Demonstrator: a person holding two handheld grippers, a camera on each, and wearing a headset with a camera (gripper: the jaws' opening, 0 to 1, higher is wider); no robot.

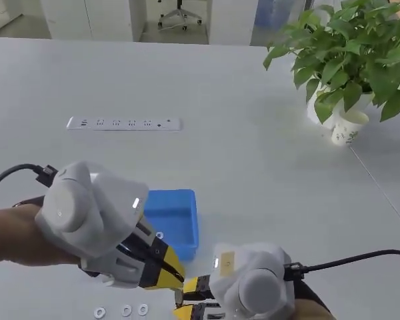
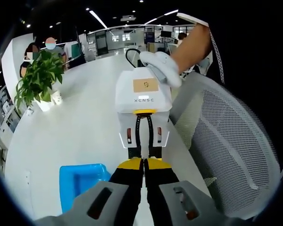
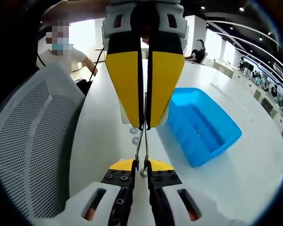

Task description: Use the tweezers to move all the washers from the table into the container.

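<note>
Washers (image 1: 125,310) lie loose on the table (image 1: 253,167): three in a short row near the one blue container (image 1: 195,220), and what looks like a fourth ring already on its floor. A single pair of tweezers (image 3: 141,148) is pinched from both ends. The left gripper (image 2: 144,162) is closed on the upper end, seemingly to steady it. The right gripper (image 3: 141,165) is closed to a slit around the legs, probably to squeeze the tips.

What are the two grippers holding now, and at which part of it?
The tweezers. The right gripper is shut on one end, and the left gripper is shut on the other end. Which end is the tip cannot be told.
</note>
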